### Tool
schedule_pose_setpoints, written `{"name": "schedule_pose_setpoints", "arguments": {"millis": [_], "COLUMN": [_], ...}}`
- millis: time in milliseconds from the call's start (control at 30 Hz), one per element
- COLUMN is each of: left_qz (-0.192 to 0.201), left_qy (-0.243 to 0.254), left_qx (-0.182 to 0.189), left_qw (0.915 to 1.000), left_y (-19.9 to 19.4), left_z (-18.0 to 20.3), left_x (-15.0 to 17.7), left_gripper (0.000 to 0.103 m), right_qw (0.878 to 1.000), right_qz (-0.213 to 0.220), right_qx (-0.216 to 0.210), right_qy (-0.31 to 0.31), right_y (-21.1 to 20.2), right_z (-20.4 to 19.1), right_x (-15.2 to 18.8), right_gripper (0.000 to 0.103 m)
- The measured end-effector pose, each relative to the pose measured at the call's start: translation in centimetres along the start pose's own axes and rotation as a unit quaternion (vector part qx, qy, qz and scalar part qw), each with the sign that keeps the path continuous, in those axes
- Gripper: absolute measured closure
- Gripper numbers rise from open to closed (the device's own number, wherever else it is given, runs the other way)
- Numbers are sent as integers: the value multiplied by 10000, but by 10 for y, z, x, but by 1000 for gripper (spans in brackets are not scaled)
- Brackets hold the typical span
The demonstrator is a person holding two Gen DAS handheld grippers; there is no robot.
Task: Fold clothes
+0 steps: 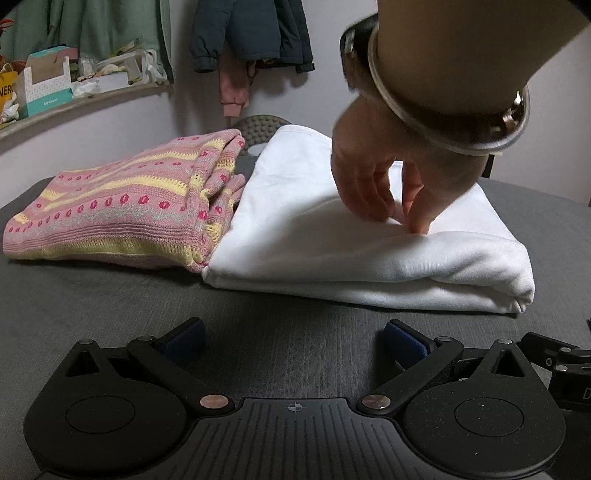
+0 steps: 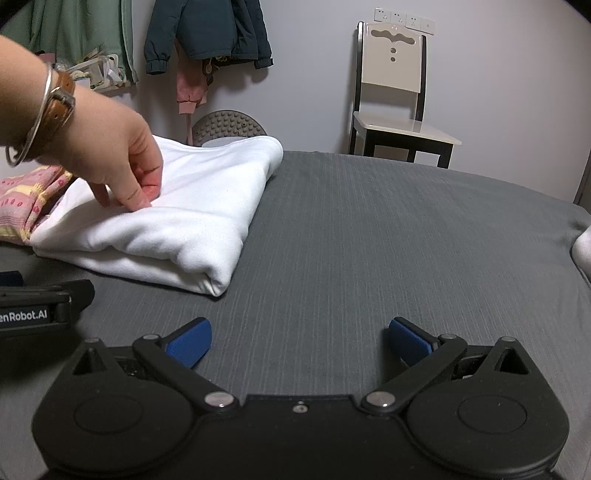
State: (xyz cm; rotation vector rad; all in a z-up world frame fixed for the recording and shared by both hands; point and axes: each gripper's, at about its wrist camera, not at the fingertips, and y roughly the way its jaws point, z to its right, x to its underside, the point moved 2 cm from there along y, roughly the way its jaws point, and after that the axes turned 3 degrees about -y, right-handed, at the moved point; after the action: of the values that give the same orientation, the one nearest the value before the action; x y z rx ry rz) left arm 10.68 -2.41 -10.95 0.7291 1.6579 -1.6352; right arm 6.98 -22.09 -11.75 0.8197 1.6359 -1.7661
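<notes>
A bare hand point(image 1: 384, 173) reaches down from the upper right of the left wrist view, wrist bent, fingers curled and pinching the top layer of a folded white garment point(image 1: 354, 236); the wrist carries a silver bangle point(image 1: 443, 133) and a brown-strapped watch point(image 2: 59, 99). The white garment lies on the grey table point(image 1: 147, 314) at about twelve to one o'clock from the left claw point(image 1: 293, 341), a little apart from its tips; at its eleven o'clock side a folded pink-and-yellow knitted sweater point(image 1: 122, 210) rests touching the white one. The left claw sits low over the table, its blue-padded fingers spread wide and gripping nothing; the right claw point(image 2: 299, 341) is likewise released, fingers parted over bare cloth, with the white garment at its ten o'clock. A cream-backed chair point(image 2: 395, 92) stands beyond the table at one o'clock in the right wrist view; a dark jacket point(image 2: 207, 33) hangs on the wall at eleven o'clock.
</notes>
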Motion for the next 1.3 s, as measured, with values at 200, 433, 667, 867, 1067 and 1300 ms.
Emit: {"name": "schedule_pose_setpoints", "arguments": {"millis": [200,433,667,867,1067,1300], "left_qz": [-7,-6,-4,-7,-16,-15], "left_qy": [-6,-7,-10,-10,-11,-10], "left_qx": [5,8,12,15,21,19], "left_qw": [10000,10000,10000,10000,10000,10000], "left_y": [-1,-2,-5,-6,-7,-10], "left_z": [-2,-3,-5,-7,-8,-9], "left_x": [-1,-4,-4,-6,-6,-7], "left_gripper": [0,0,0,0,0,0], "right_qw": [10000,10000,10000,10000,10000,10000], "right_qz": [5,10,13,18,22,24], "right_qx": [-4,-18,-29,-36,-43,-48], "right_qy": [-4,-23,-36,-42,-48,-46], "right_y": [0,1,4,1,1,1], "right_z": [2,7,11,10,11,10], "right_x": [-1,-2,-2,2,3,3], "right_gripper": [0,0,0,0,0,0]}}
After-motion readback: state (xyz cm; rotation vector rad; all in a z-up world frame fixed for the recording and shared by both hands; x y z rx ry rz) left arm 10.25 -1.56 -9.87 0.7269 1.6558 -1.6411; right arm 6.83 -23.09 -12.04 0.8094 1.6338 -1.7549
